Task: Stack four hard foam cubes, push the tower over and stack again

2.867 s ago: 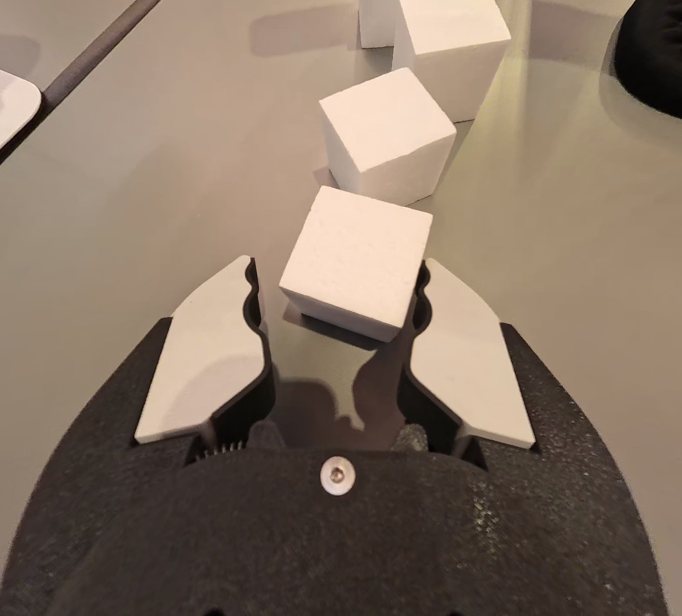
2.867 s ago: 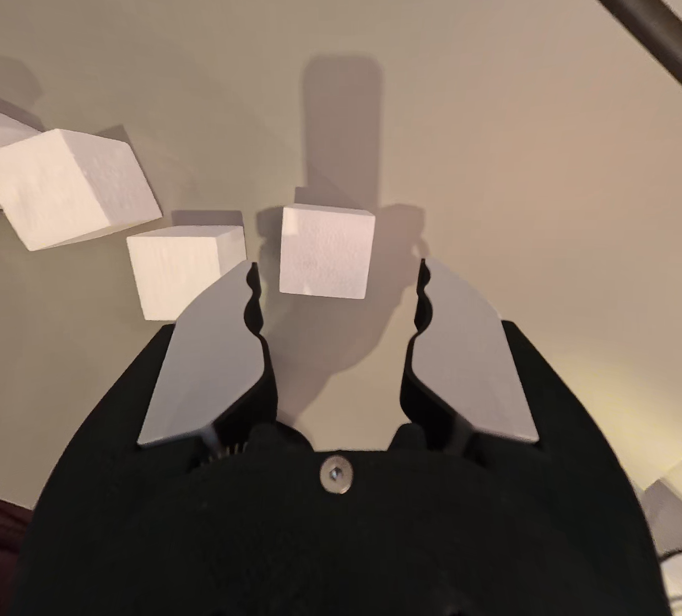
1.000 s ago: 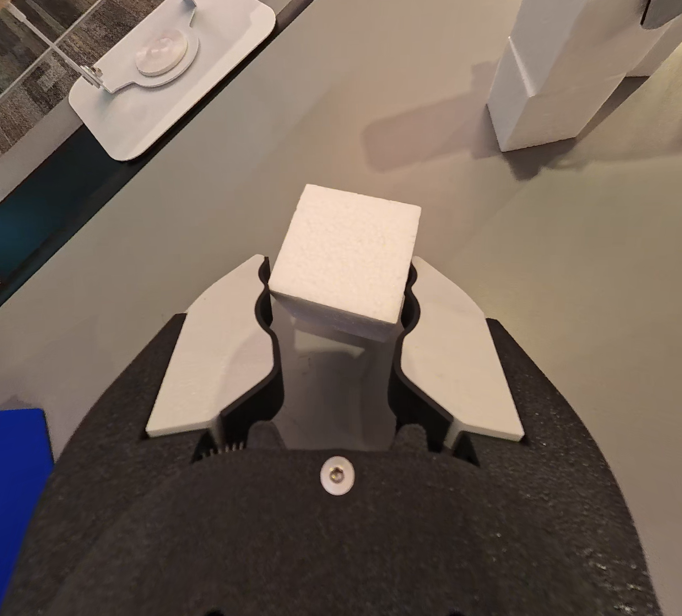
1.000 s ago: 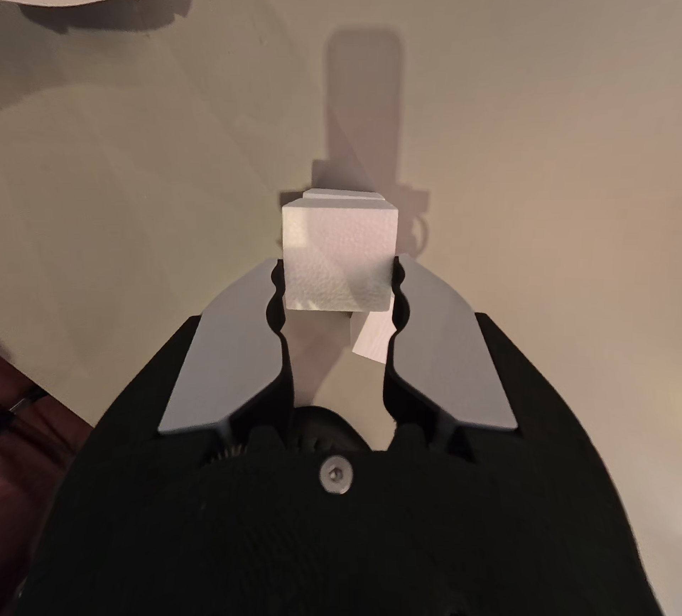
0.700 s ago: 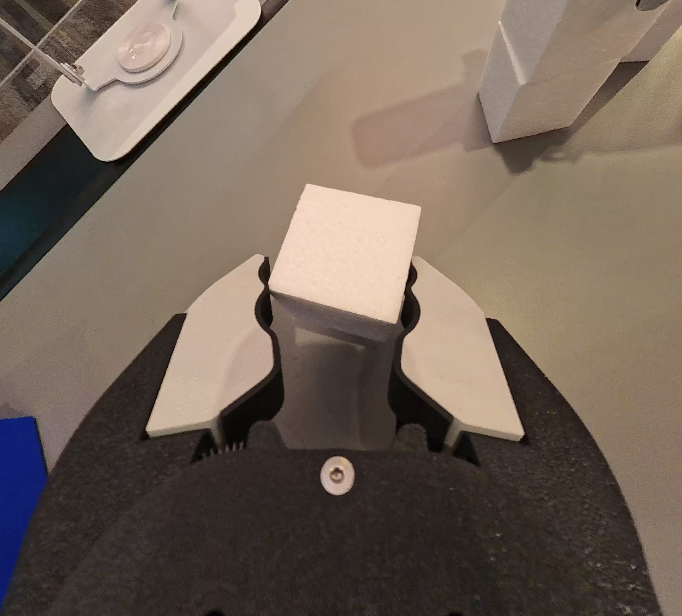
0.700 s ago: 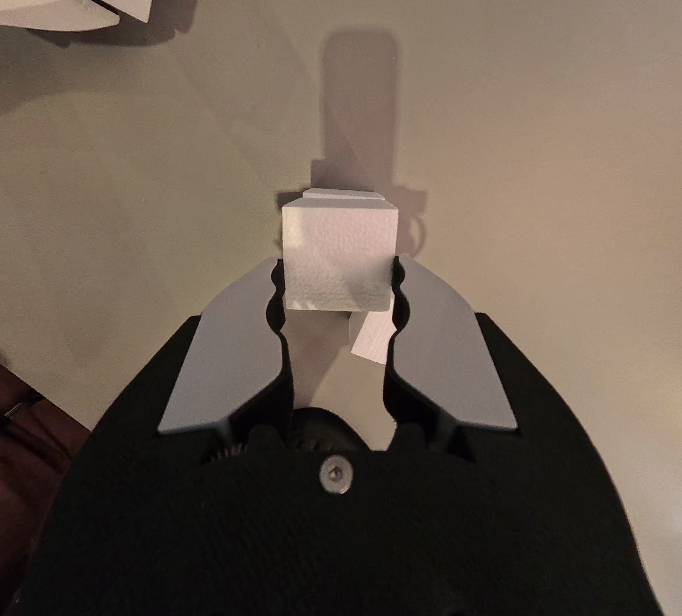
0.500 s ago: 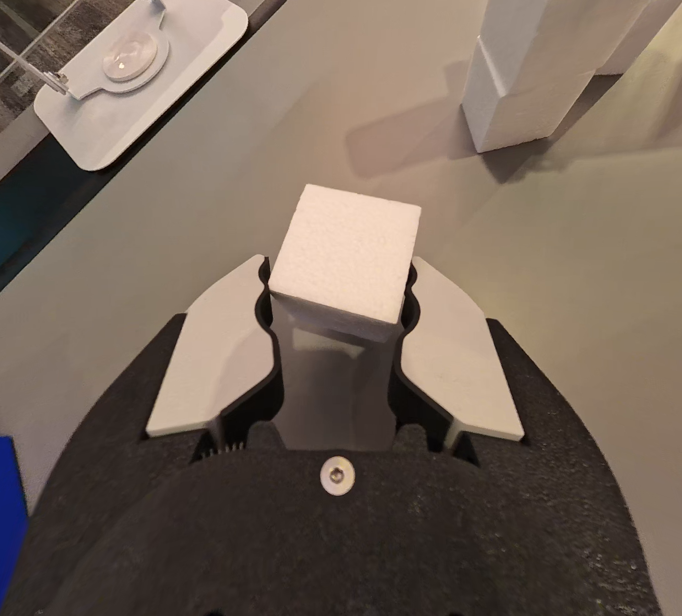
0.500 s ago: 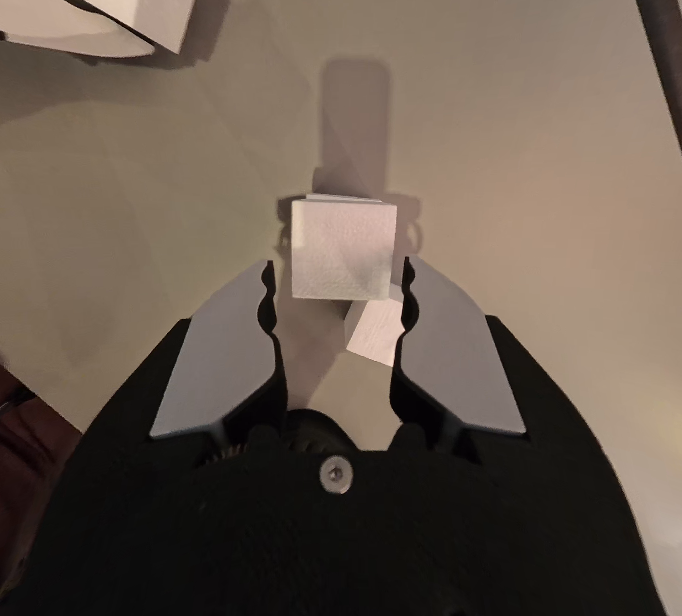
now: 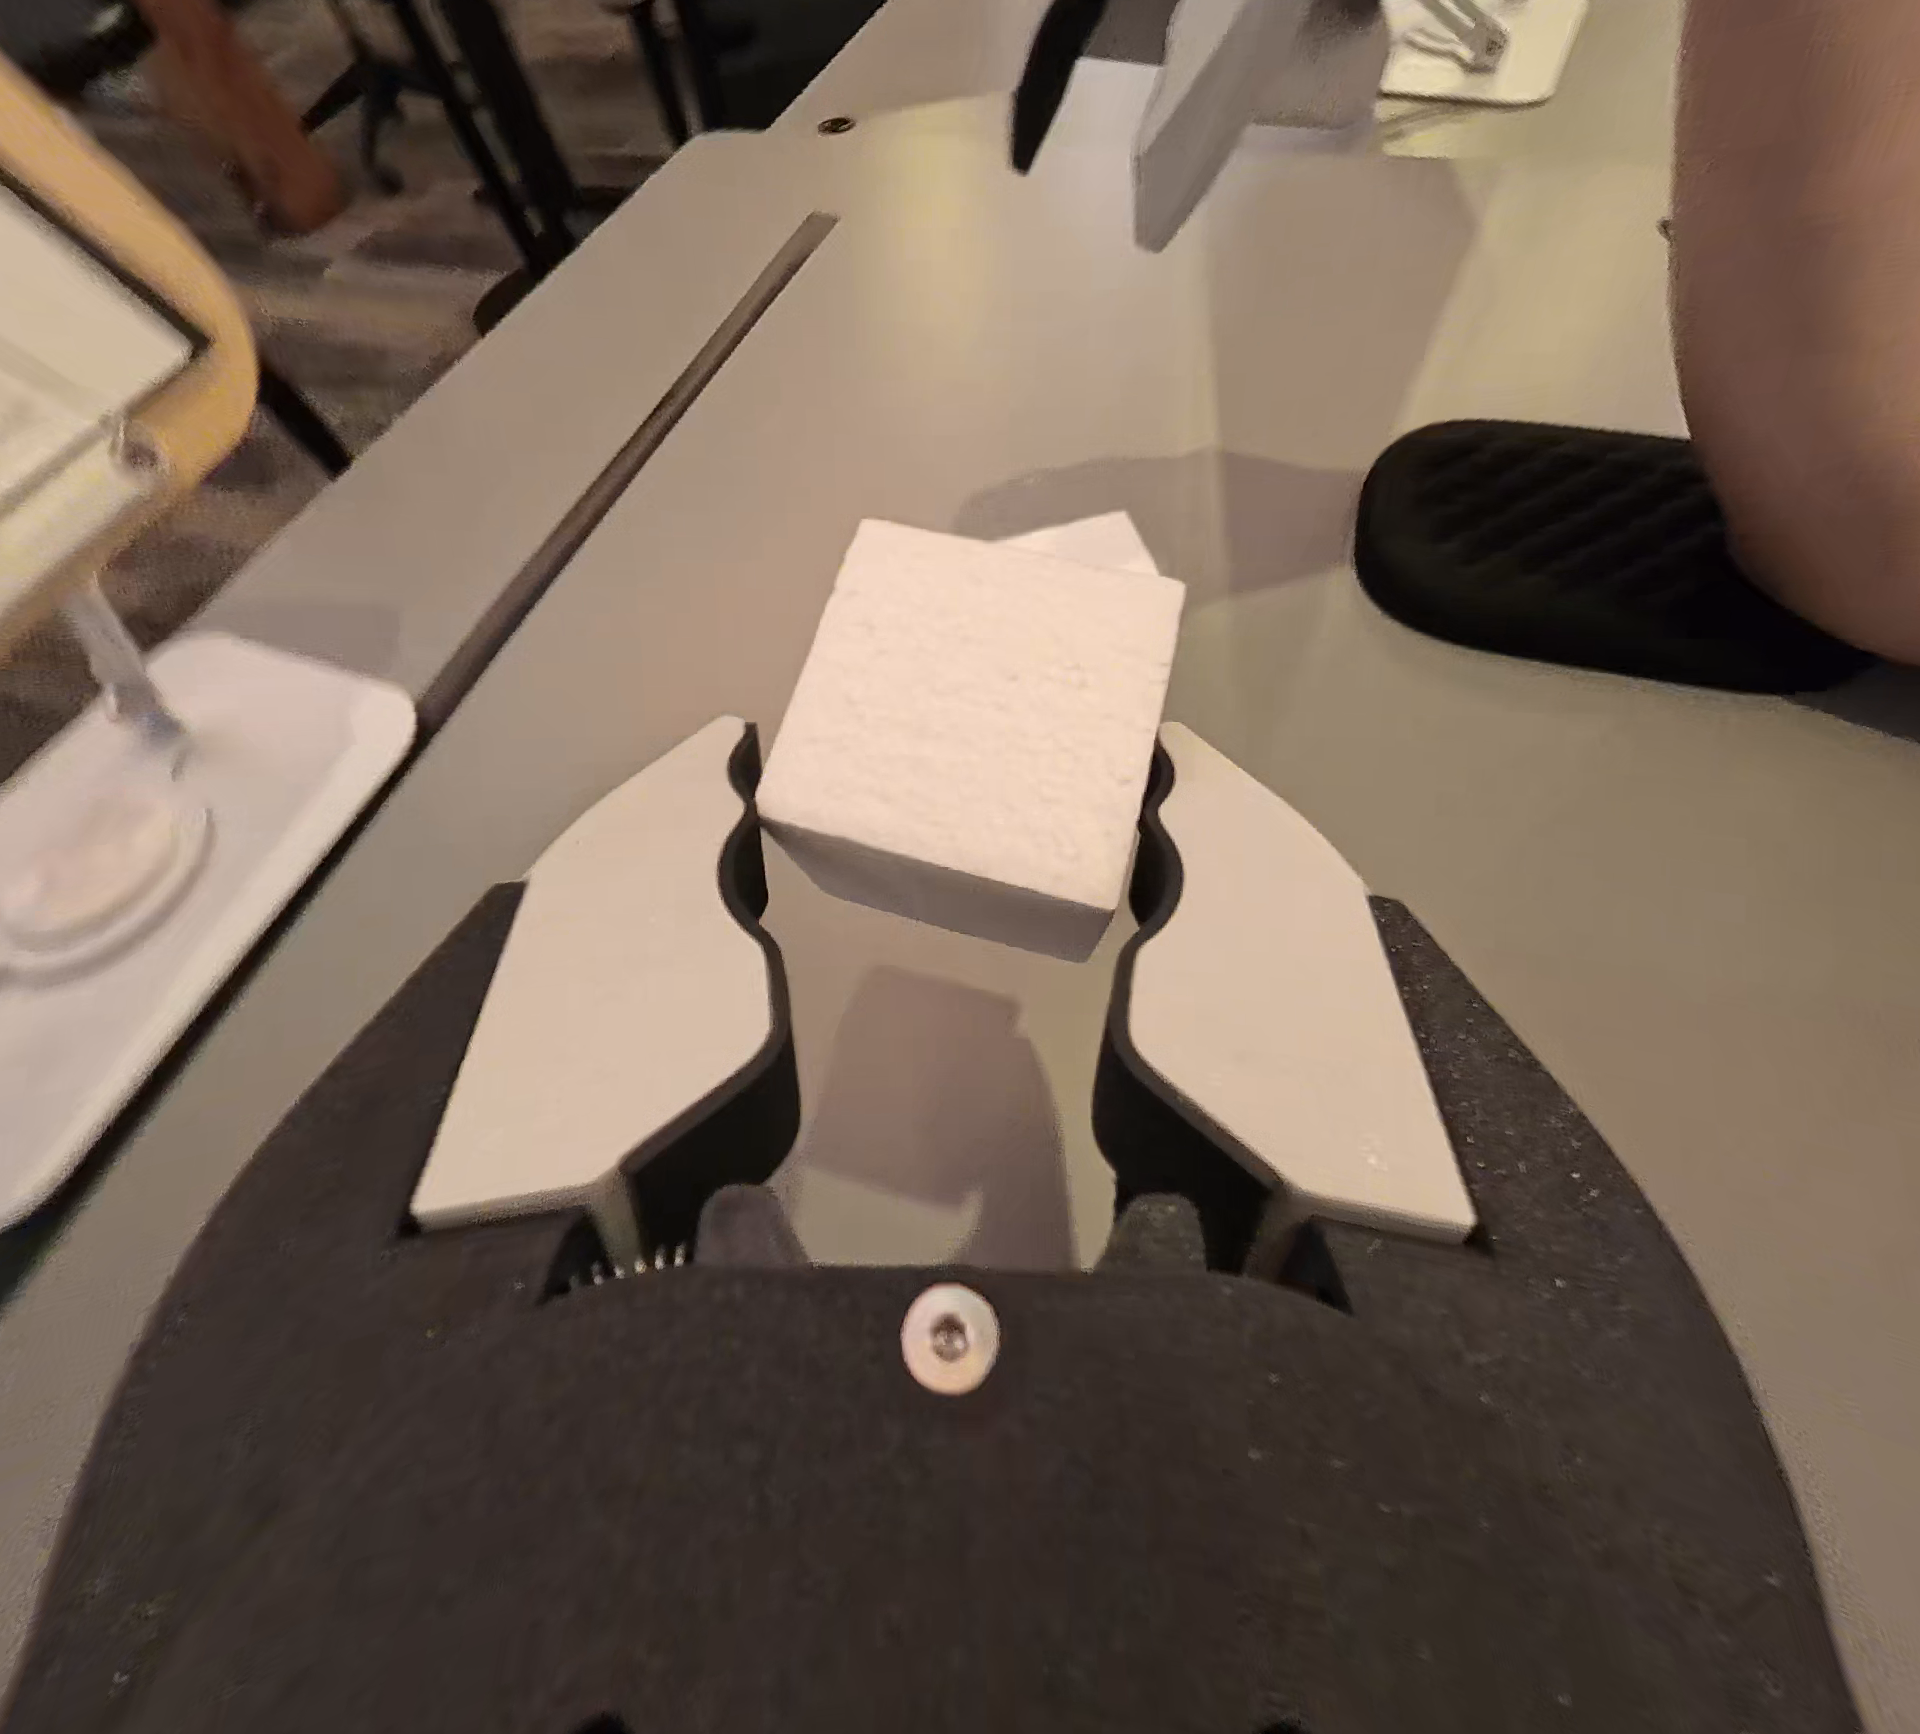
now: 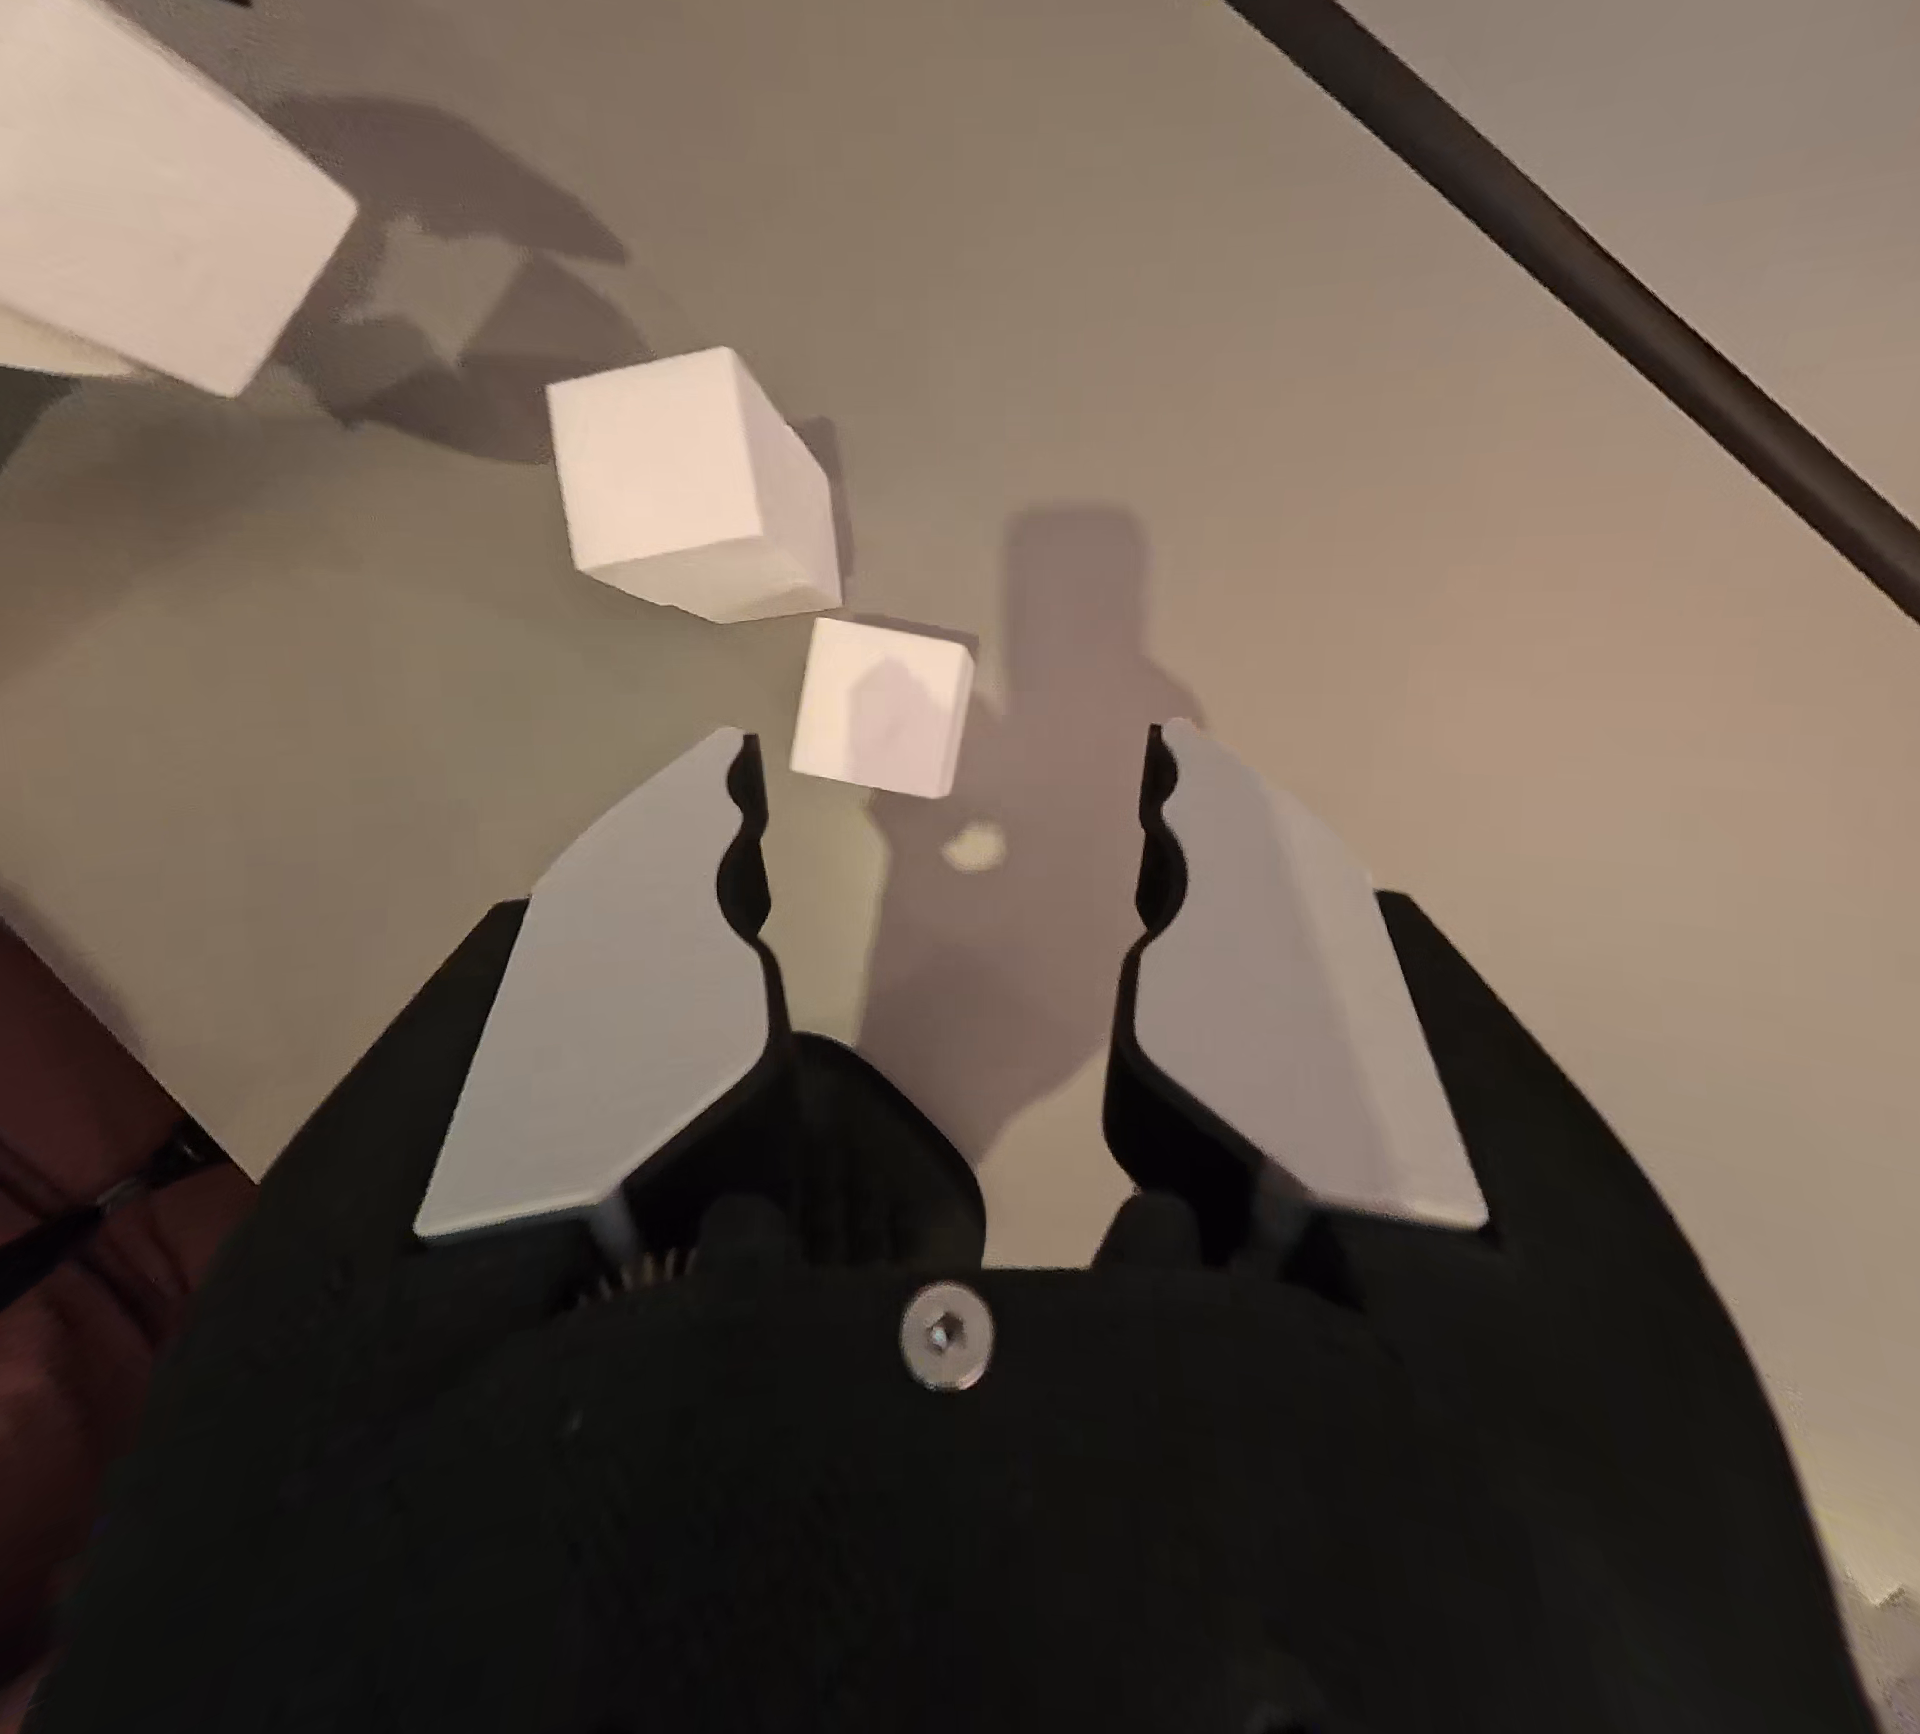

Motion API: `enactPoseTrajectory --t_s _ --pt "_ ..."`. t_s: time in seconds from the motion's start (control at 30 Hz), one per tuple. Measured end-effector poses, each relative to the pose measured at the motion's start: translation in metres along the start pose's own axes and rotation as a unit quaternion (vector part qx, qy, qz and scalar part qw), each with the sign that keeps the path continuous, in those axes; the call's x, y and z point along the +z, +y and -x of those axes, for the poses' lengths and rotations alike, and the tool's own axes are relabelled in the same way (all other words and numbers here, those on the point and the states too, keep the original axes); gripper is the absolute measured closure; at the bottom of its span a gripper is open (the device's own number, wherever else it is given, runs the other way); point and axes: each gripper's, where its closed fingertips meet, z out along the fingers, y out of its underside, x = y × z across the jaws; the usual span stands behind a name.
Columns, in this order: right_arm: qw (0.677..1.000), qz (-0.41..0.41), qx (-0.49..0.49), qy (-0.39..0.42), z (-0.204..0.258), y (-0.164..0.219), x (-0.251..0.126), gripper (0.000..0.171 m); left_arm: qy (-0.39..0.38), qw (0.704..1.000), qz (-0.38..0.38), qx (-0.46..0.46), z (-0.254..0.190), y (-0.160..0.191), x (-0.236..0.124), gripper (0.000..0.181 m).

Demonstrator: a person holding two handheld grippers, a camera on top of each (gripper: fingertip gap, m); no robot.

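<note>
Right gripper (image 10: 948,754) has let go, jaws now wide, above the stack (image 10: 883,708) on the worktop (image 10: 1351,541). Left gripper (image 9: 948,817) keeps its cube (image 9: 961,728) clamped beside it, next to place.

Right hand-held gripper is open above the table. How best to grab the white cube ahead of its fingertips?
Come straight down with the right hand-held gripper and pinch the cube on its left and right faces. It lies flat, top face up, left of centre between the open jaws, so shift left. The neighbouring cube sits beyond its far-left corner.
</note>
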Motion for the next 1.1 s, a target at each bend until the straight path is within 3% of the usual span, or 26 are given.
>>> enactPoseTrajectory --t_s 0.2,0.47,0.67,1.1 --pt "0.999 -0.020 0.031 -0.008 -0.019 0.010 -0.010 0.101 0.112 0.990 0.022 0.079 -0.007 -0.026 0.042 0.112" --pt "0.999 -0.017 0.031 -0.017 -0.021 0.015 -0.008 0.101 0.268 0.956 0.041 0.113 -0.017 -0.013 0.066 0.113" --pt "0.999 -0.013 0.030 -0.022 -0.020 0.015 -0.005 0.100 0.298 0.949 0.020 0.101 -0.010 -0.005 0.074 0.113" --pt "0.999 0.012 0.030 -0.013 -0.024 0.020 0.001 0.099 0.313 0.937 0.048 0.146 -0.015 -0.004 0.081 0.113"
